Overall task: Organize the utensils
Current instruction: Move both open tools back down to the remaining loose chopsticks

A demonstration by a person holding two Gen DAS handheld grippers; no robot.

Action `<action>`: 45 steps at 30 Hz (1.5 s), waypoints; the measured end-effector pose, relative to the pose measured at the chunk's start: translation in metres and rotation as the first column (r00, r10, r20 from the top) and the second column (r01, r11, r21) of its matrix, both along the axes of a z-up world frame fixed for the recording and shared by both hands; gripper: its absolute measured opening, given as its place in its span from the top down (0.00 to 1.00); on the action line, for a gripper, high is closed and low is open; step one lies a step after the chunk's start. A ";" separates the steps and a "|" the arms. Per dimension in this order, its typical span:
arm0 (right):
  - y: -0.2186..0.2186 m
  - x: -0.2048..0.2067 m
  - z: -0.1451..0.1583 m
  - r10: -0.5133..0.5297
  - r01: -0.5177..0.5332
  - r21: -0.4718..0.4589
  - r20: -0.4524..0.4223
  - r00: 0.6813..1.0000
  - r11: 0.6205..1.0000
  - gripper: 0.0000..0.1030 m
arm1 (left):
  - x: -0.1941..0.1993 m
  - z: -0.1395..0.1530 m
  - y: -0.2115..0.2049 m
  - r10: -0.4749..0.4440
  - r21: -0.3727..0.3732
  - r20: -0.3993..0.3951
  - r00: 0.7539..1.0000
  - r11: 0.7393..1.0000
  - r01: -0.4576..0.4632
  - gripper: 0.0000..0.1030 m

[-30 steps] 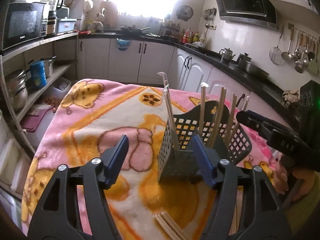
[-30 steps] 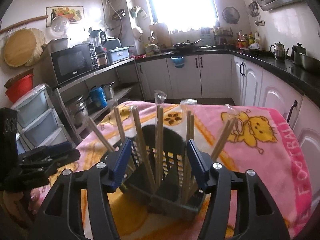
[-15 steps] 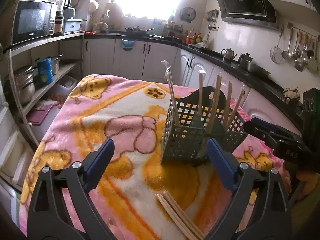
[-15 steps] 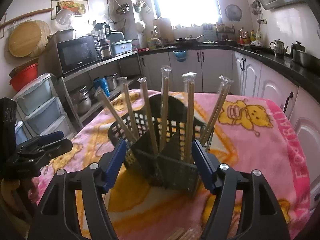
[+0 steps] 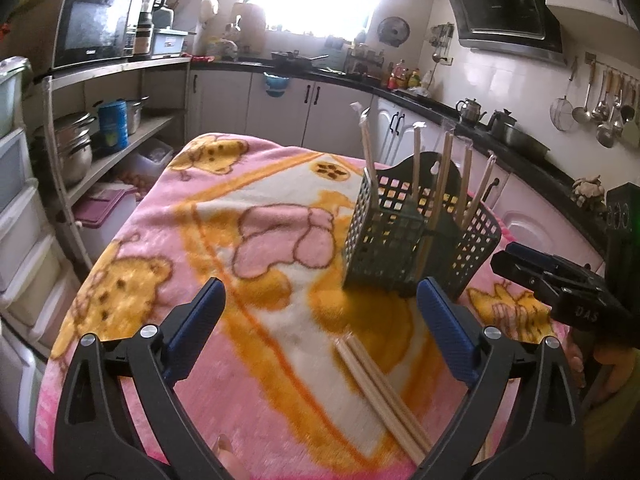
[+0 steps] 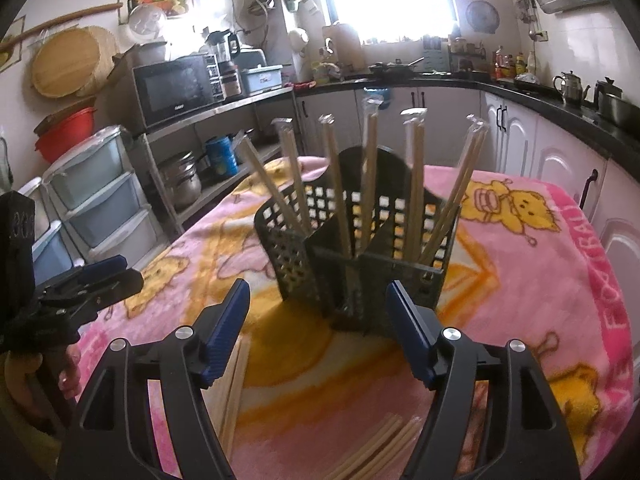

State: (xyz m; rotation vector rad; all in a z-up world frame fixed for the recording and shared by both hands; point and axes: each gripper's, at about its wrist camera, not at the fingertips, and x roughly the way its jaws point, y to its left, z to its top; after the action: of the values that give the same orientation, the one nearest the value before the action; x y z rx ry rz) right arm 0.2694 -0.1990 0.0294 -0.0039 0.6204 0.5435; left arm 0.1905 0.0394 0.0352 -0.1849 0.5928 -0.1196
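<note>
A dark mesh utensil basket stands upright on the pink cartoon blanket. Several wrapped wooden chopsticks lean in its compartments. More loose chopsticks lie flat on the blanket in front of it. My left gripper hovers short of the basket. Its jaws are opening, with nothing between them. My right gripper is open too, just short of the basket's near corner and apart from it. Each gripper shows at the edge of the other's view.
Another bundle of chopsticks lies under my right gripper's left finger. Shelves with pots and plastic drawers stand off the table's left edge. White cabinets run along the right. A hand holds the left gripper.
Both grippers have pulled back from the basket and their jaws have spread wider. The basket's corners no longer sit between the fingers. Loose chopsticks have come into view on the blanket.
</note>
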 end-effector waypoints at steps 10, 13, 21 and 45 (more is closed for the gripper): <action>0.005 -0.015 -0.012 0.010 -0.010 -0.010 -0.028 1.000 1.000 0.34 | -0.022 -0.008 0.009 0.021 -0.006 -0.002 1.000 1.000 -0.021 0.15; 0.006 -0.021 -0.017 0.010 -0.011 -0.017 -0.038 0.999 1.000 0.34 | -0.025 -0.011 0.011 0.021 -0.012 -0.011 1.000 1.000 -0.022 0.15; -0.002 -0.032 -0.030 -0.018 0.016 -0.024 -0.073 0.997 1.000 0.34 | -0.031 -0.025 0.002 -0.004 -0.016 -0.037 0.999 1.000 0.003 0.15; -0.053 -0.056 -0.064 -0.122 0.114 -0.059 -0.152 0.981 0.992 0.34 | -0.032 -0.066 -0.047 -0.136 -0.020 -0.178 0.974 0.991 0.135 0.17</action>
State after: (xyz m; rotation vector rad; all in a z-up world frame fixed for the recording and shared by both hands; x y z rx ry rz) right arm 0.2134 -0.2517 -0.0347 0.0283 0.7813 0.4155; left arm 0.1581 -0.0072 -0.0311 -0.1637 0.7852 -0.2395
